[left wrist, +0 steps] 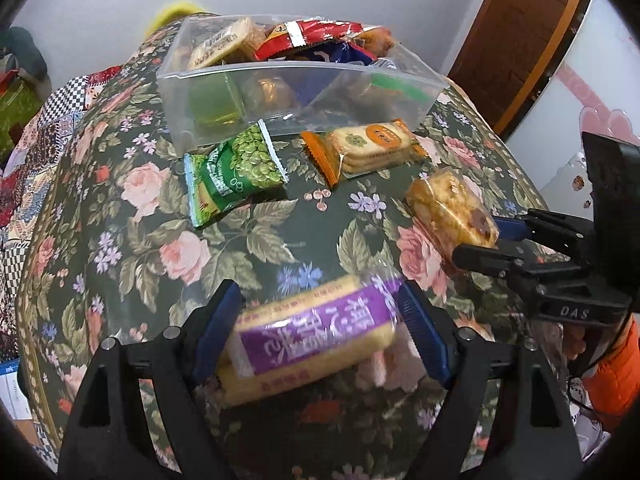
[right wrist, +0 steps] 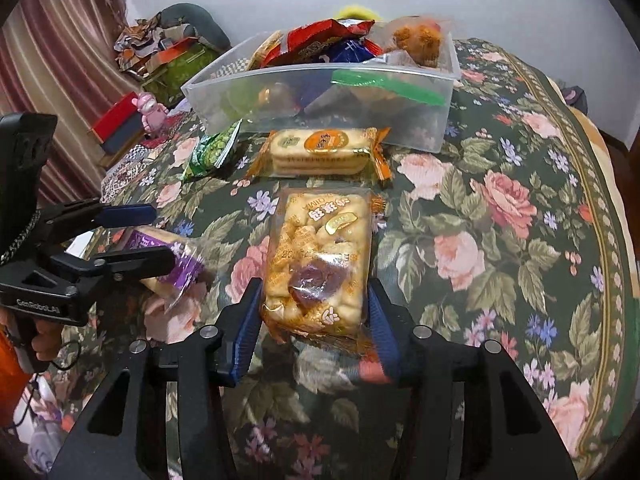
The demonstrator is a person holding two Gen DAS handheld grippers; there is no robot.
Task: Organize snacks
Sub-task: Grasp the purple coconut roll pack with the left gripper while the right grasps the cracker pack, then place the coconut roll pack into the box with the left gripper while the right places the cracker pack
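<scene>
The purple-wrapped snack point(left wrist: 308, 332) is bracketed crosswise by the left gripper point(left wrist: 316, 328), jaws wide around it; whether they touch cannot be told. The yellow pastry pack point(right wrist: 318, 264) is pinched lengthwise in the right gripper point(right wrist: 314, 320). The clear bin point(right wrist: 400, 120) is seen straight ahead at the counter's point(right wrist: 500, 240) far side, nearer the right gripper

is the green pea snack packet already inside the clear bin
No, the green pea packet lies on the floral cloth just in front of the clear bin.
</scene>
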